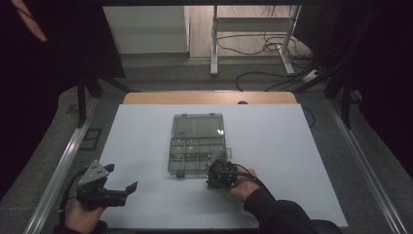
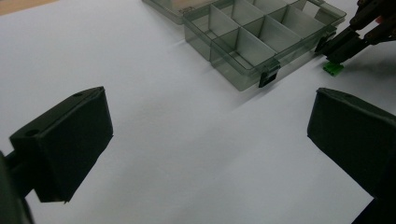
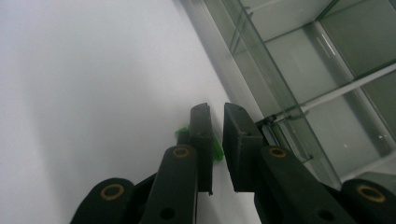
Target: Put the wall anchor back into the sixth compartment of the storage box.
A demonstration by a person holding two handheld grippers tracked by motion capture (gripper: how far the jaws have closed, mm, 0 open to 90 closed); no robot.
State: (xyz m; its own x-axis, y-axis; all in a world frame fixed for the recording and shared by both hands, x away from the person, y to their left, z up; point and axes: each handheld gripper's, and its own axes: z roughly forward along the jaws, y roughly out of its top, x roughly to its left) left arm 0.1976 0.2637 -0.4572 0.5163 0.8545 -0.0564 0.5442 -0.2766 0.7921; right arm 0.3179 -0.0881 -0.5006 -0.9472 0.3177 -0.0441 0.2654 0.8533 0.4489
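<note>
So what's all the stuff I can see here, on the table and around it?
Compartment box: one, clear smoky grey, lid open, mid-table; compartments look empty.
Small green piece: one, on the mat by the box's near right corner, just beyond the right gripper's tips.
Mat: one, white, covering the table.
Table: one, wooden edge showing at the far side.
Cables: several, dark, on the floor beyond the table.
Left gripper: one, black, near left of the mat, jaws wide apart, holding nothing.
Right gripper: one, black, jaws nearly closed, a narrow gap between them.
Hands: two, holding the grippers.
</note>
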